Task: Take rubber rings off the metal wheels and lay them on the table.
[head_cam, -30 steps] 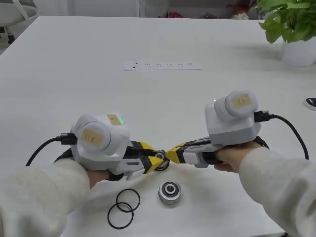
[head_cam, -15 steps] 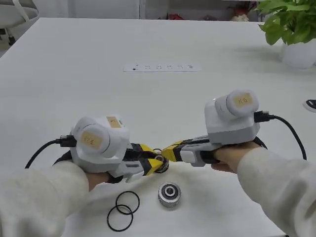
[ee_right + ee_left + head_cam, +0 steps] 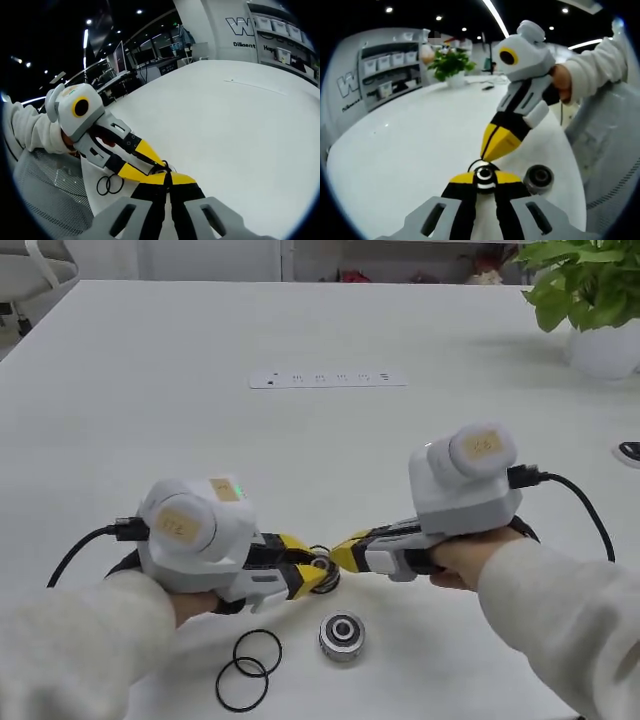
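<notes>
My left gripper [image 3: 318, 571] [image 3: 485, 178] is shut on a small metal wheel [image 3: 323, 566] [image 3: 485, 175], held just above the table. From the right, my right gripper [image 3: 338, 552] [image 3: 167, 176] meets it tip to tip, shut on the thin black rubber ring [image 3: 164, 165] at the wheel's rim. In the left gripper view the right gripper [image 3: 492, 148] points down onto the wheel. A second metal wheel [image 3: 342, 635] [image 3: 539, 179] stands on the table just in front. Two loose rubber rings [image 3: 257, 651] [image 3: 110, 185] lie overlapping near the front edge.
The white table [image 3: 330, 460] stretches far ahead. A white power strip [image 3: 327, 377] lies mid-table. At the back right corner stands a potted plant [image 3: 590, 300]. Cables trail from both grippers. The table's front edge is close to the rings.
Both grippers have stayed joined at the wheel and drifted slightly towards the person. The wheel and rings on the table have not moved.
</notes>
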Motion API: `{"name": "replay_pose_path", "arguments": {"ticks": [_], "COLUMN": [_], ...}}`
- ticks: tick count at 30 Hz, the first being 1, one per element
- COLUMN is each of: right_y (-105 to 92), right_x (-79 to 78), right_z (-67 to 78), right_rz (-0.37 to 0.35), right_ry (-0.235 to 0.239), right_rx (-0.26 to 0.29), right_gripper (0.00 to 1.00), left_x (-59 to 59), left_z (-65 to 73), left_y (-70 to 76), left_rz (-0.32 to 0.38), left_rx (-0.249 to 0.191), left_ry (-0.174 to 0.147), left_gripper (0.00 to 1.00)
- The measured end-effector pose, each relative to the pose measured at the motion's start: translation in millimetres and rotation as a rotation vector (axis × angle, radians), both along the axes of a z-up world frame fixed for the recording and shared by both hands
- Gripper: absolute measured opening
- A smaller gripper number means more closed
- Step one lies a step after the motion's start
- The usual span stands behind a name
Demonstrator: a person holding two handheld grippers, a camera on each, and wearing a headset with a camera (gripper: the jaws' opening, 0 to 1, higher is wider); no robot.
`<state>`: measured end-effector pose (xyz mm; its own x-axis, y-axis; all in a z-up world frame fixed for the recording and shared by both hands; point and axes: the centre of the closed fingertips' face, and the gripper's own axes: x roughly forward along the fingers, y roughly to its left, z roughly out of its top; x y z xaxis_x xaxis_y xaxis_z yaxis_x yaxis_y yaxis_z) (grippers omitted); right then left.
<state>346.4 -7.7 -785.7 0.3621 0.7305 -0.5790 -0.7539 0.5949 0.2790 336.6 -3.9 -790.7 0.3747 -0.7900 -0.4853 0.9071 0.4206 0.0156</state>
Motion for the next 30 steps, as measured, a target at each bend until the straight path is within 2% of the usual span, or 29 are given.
{"name": "replay_pose_path", "arguments": {"ticks": [3,8,13,16,21,25,28,30], "right_y": [-0.3,-1.0,-1.1,0.3,5.6,9.0,12.8,15.2], "right_x": [1.6,0.9,1.4,1.4,-2.1,-3.9,-6.8,-9.2], "right_z": [2.9,1.0,4.5,7.8,12.9,16.2,18.8,19.6], "right_rz": [-0.002,-0.001,-0.005,-0.009,0.0,0.009,0.022,0.031], "right_ry": [-0.003,0.004,0.005,0.009,0.025,0.027,0.032,0.036], "right_rx": [0.005,0.0,0.015,0.031,0.065,0.076,0.086,0.088], "right_gripper": [0.0,0.0,0.0,0.0,0.0,0.0,0.0,0.0], "left_x": [-1.0,-0.9,-1.6,-2.6,-2.7,-8.4,-12.8,-14.4], "left_z": [0.7,6.7,13.6,19.9,31.3,38.5,41.2,43.2], "left_y": [3.6,9.7,20.3,25.9,36.7,41.6,47.8,51.0], "left_rz": [-0.01,-0.005,0.002,0.013,0.03,0.019,0.02,0.028], "left_rx": [0.022,0.016,0.025,0.002,-0.017,-0.017,-0.01,-0.013], "left_ry": [-0.001,0.01,0.003,0.018,0.014,0.003,-0.004,-0.003], "left_gripper": [0.14,0.16,0.26,0.31,0.41,0.44,0.4,0.41]}}
